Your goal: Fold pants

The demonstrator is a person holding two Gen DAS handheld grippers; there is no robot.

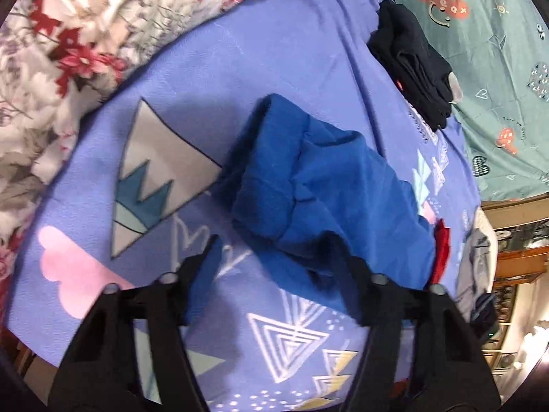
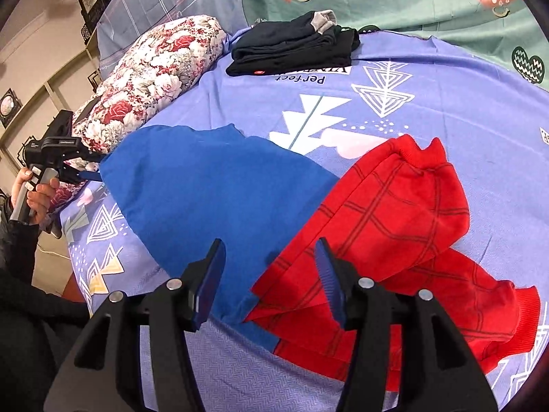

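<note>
Blue and red pants lie spread on the lilac patterned bedsheet (image 2: pixel 429 110). The blue part (image 2: pixel 212 185) lies left, the red checked legs (image 2: pixel 405 213) lie right with ribbed cuffs. My right gripper (image 2: pixel 271 267) is open and empty, hovering over the seam where blue meets red. My left gripper (image 1: pixel 274 250) is open at the blue end (image 1: pixel 308 185); its right finger rests on or against the bunched blue cloth. It also shows far left in the right wrist view (image 2: pixel 85 171).
A folded black garment (image 2: pixel 295 48) lies at the far side of the sheet, also in the left wrist view (image 1: pixel 411 61). A floral quilt roll (image 2: pixel 151 72) lies along the left. A green heart-print sheet (image 2: pixel 394 0) lies beyond. A grey garment (image 1: pixel 477 267) hangs at the bed edge.
</note>
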